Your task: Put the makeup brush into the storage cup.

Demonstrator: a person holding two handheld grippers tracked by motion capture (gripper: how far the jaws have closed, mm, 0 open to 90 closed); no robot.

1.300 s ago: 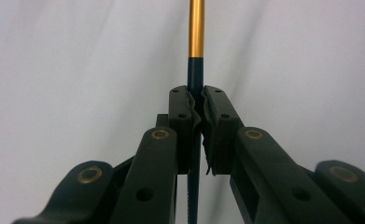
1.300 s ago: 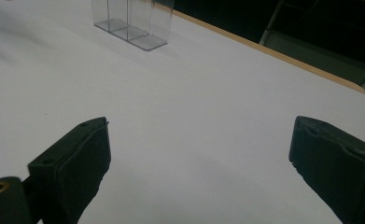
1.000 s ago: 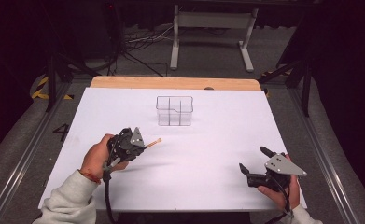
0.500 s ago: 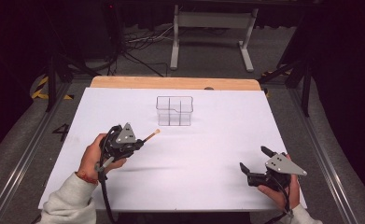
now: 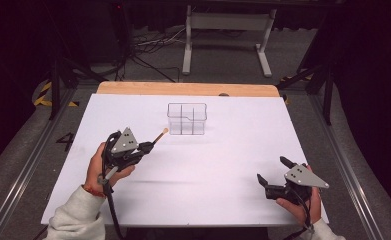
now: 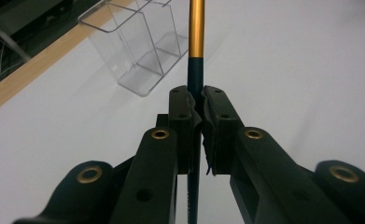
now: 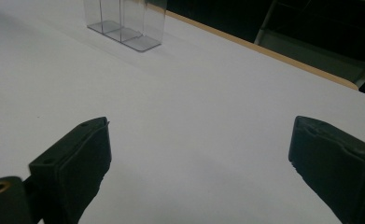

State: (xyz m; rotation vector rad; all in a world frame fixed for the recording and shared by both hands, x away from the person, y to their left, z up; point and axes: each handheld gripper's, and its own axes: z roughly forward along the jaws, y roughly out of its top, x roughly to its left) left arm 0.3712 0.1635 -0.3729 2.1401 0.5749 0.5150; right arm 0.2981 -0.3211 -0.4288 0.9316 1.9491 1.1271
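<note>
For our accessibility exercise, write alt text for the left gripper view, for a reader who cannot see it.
The left gripper is shut on a thin stick, dark at the fingers and gold farther up, pointing away over a white table. A clear plastic organizer with compartments stands beyond, to the left.

Table (image 5: 233,165): white top, matte, with a strip of bare wood (image 5: 188,89) along the far edge; it stands on a grey floor (image 5: 28,145) between metal rails. Clear plastic organizer (image 5: 186,119) stands upright on the white surface, toward the far side, near the middle; its inner walls split it into compartments; the walls are see-through, the surface visible through them.
</note>
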